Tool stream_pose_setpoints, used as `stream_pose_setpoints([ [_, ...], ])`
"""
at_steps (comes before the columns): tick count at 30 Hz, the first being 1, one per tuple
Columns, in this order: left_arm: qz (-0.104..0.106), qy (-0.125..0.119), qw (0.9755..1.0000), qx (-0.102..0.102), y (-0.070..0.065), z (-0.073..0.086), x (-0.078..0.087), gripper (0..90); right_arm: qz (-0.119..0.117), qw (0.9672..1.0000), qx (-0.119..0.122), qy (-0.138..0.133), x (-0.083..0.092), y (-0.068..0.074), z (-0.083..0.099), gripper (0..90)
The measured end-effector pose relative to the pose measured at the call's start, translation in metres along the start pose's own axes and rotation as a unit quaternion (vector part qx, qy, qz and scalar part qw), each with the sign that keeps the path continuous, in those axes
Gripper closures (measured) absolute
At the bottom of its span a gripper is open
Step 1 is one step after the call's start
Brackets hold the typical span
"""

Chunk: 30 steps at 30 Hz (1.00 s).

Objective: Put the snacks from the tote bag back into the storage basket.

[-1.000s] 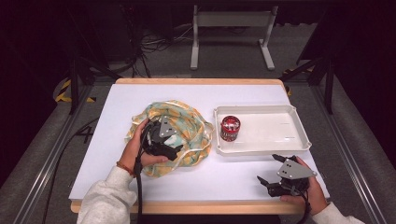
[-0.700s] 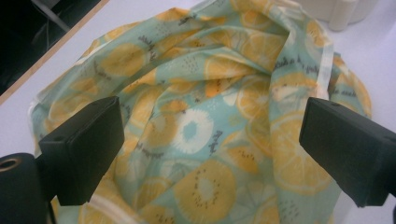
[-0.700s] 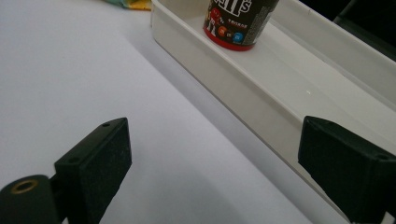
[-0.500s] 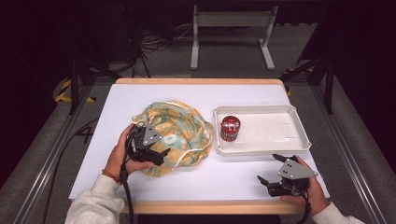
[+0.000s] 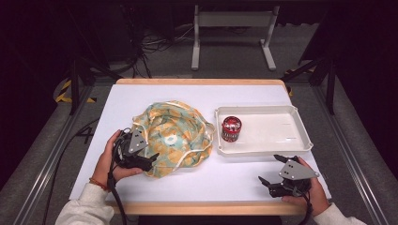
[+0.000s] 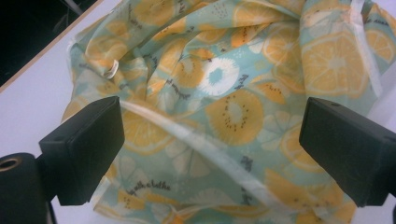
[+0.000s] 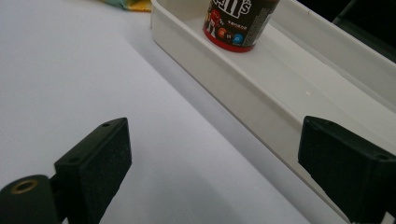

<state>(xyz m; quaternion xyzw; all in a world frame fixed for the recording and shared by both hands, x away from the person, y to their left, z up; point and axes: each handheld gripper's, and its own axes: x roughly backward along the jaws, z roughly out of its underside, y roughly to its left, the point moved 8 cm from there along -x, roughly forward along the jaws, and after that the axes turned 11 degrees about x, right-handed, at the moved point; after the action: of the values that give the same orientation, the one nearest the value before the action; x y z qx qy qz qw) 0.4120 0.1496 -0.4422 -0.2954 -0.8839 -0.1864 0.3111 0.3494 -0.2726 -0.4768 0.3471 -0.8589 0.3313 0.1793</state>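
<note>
Table (image 5: 141, 98) brightly lit, surroundings dark — gripper views soft, near jaws blurred

- I see the cloth bag (image 5: 174, 136) in pale teal, printed with orange and yellow citrus slices, one white slice, and small dark lettering; its cord is cream.
- The tray (image 5: 291, 143) I see is plain white.
- The can (image 5: 231, 129) in it is dark brown and red, with small coloured candy figures on the label.
- The table (image 5: 211, 178) has a white top with a light wood edge.
- Both grippers' jaws are black, and my sleeves (image 5: 87, 208) are light grey.
</note>
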Motion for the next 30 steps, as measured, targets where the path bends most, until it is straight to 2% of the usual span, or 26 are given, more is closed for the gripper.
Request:
stream_pose_setpoints([
  [9, -0.009, 0.014, 0.9998, 0.007, 0.01, 0.024, 0.008, 7.6, -0.001, 1.0, 0.0, 0.001, -0.001, 0.0, 0.0, 10.4],
  [14, -0.016, 0.006, 0.9997, 0.02, 0.017, 0.035, 0.012, 7.5, -0.002, 1.0, 0.0, 0.002, -0.001, 0.001, 0.0, 10.4],
  [17, -0.014, -0.005, 0.9994, 0.032, 0.02, 0.039, 0.016, 7.4, -0.002, 1.0, 0.001, 0.002, -0.001, 0.001, 0.0, 10.4],
  [20, 0.0, -0.031, 0.9981, 0.053, 0.019, 0.04, 0.021, 7.7, -0.002, 1.0, 0.002, 0.002, -0.001, 0.001, 0.0, 10.4],
  [24, 0.002, -0.037, 0.9972, 0.064, 0.02, 0.045, 0.021, 7.7, -0.003, 1.0, 0.002, 0.003, -0.001, 0.001, 0.0, 10.4],
  [30, 0.009, -0.055, 0.9924, 0.109, 0.026, 0.06, 0.022, 6.6, -0.004, 1.0, 0.001, 0.003, -0.001, 0.001, 0.001, 10.4],
])
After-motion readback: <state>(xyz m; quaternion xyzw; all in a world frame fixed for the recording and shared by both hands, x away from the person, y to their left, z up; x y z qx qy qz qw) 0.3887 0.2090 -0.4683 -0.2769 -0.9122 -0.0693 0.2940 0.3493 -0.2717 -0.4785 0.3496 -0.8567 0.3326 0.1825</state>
